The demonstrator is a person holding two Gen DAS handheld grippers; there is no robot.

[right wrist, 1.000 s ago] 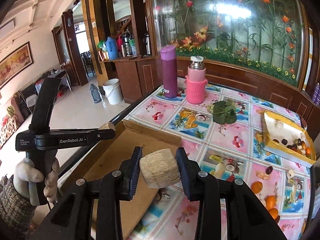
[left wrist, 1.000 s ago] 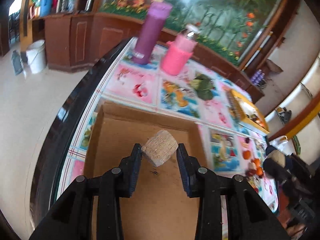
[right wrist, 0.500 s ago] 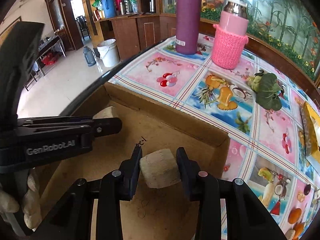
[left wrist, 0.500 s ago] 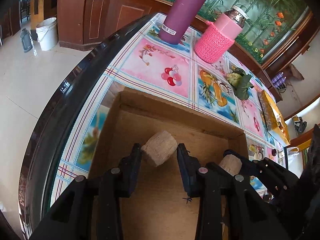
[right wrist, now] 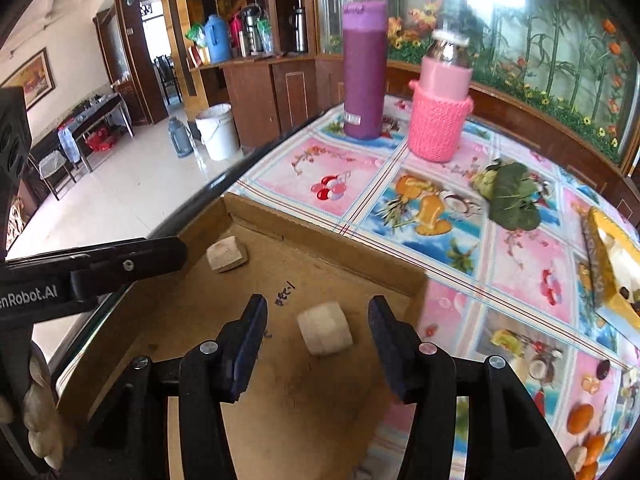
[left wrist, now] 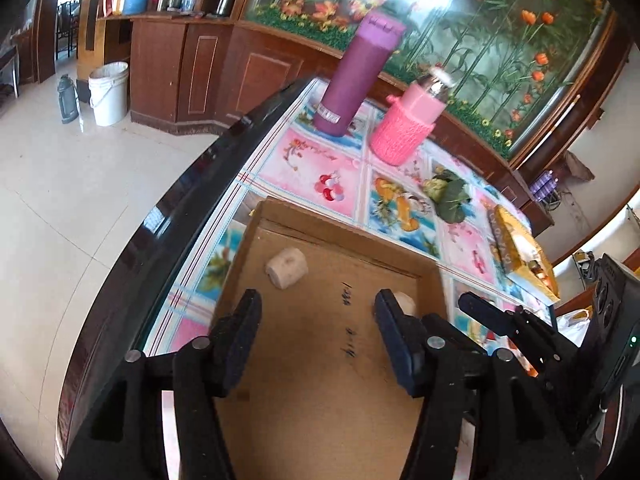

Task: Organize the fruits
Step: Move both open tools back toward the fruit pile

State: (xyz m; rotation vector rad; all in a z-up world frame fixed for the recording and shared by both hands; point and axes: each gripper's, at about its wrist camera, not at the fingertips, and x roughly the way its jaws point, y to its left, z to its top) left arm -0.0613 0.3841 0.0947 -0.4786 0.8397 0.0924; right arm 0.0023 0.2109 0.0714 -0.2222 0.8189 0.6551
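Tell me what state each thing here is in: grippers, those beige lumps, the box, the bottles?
Left gripper: open, empty.
Right gripper: open, empty.
Far lump: lying loose in the box.
Near lump: lying loose between the right gripper's fingers, ungripped.
Box: open-topped, flat on the table.
Purple bottle: upright, capped.
Pink bottle: upright, capped.

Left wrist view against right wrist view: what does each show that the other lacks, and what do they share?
Only the left wrist view shows the open left gripper head-on. Only the right wrist view shows the open right gripper head-on, plus loose orange fruits on the tablecloth. Both show the cardboard tray, two pale blocks lying free in it, the purple flask and pink bottle.
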